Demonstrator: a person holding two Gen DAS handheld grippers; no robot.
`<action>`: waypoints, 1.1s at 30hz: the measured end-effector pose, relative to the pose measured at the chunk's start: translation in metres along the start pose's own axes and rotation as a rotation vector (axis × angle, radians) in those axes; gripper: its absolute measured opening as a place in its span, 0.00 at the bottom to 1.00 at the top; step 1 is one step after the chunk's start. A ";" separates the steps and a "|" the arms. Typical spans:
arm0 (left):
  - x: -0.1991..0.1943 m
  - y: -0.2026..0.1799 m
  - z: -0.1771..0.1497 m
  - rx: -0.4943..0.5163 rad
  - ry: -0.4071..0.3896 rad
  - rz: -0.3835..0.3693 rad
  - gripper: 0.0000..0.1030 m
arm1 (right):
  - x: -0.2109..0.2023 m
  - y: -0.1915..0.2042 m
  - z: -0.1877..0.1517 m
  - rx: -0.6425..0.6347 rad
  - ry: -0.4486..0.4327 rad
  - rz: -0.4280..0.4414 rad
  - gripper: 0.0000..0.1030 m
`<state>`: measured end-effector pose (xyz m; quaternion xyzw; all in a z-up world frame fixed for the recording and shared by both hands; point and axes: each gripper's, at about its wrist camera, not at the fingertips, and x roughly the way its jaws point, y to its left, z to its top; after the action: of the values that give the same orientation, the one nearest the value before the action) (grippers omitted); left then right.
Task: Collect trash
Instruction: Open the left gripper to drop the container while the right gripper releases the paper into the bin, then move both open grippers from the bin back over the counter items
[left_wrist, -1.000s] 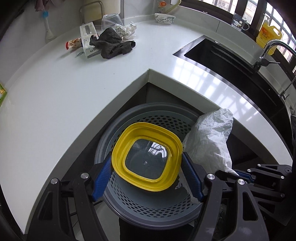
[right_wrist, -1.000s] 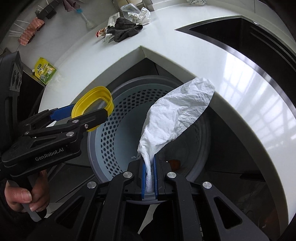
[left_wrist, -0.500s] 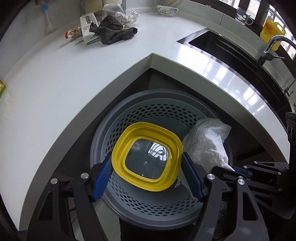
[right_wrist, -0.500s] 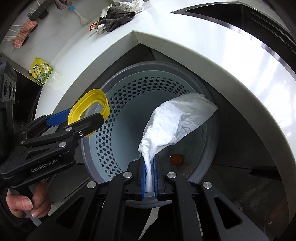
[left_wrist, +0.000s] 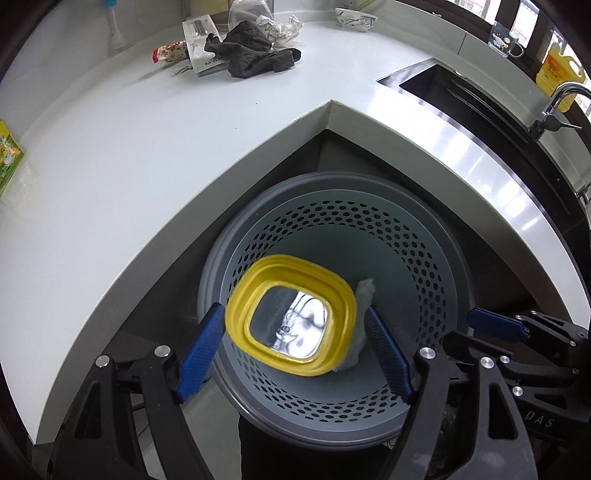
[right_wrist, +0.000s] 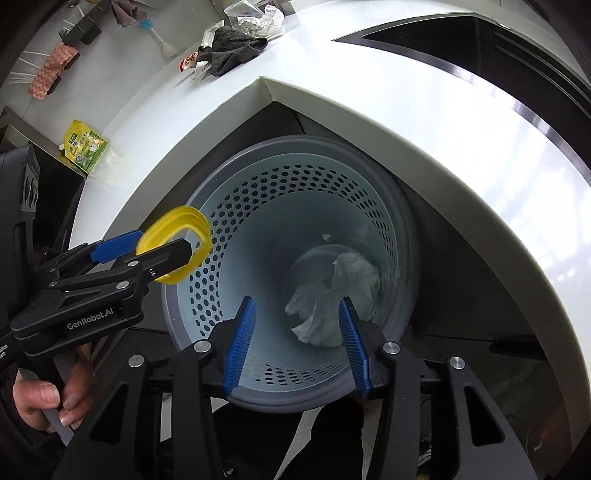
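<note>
- The crumpled white paper (right_wrist: 340, 295) lies at the bottom of the perforated grey bin (right_wrist: 402, 229), clear of both your tools; the left wrist view shows only a corner of it (left_wrist: 365, 290) past the lid.
- Your right gripper (right_wrist: 297, 343) sits over the bin mouth, its fingers (right_wrist: 242, 343) opening with nothing pressed between them; the paper is seen far below the gap.
- Your left gripper (left_wrist: 295, 347) has its fingers (left_wrist: 201, 350) opening around the yellow-rimmed lid (left_wrist: 240, 299); the lid looks free of the blue pads, blurred, over the near-left rim.
- The bin stands in the dark recess under the corner of the white surface (left_wrist: 110, 177); the surface edge overhangs the far rim, and the mouth is otherwise open.
- On the surface, well apart from the bin: a dark cloth (left_wrist: 255, 55), wrappers beside it, a green packet (right_wrist: 86, 146).
- Only the left view shows the sink (left_wrist: 480, 107), tap and yellow bottle (left_wrist: 559, 74); only the right view shows your left hand (right_wrist: 48, 398) on its handle.
</note>
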<state>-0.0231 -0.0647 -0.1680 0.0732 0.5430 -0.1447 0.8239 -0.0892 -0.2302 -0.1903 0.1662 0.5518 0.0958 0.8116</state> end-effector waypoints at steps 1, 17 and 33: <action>-0.001 0.001 0.000 -0.002 -0.001 0.002 0.78 | -0.001 -0.001 0.000 0.001 0.001 0.000 0.44; -0.021 -0.005 0.001 0.000 -0.030 0.022 0.80 | -0.011 -0.004 -0.003 -0.002 -0.004 0.006 0.46; -0.079 0.017 0.028 -0.045 -0.159 0.066 0.84 | -0.036 0.023 0.029 -0.080 -0.081 0.038 0.50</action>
<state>-0.0221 -0.0440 -0.0852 0.0606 0.4764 -0.1104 0.8702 -0.0751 -0.2260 -0.1412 0.1477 0.5109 0.1263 0.8374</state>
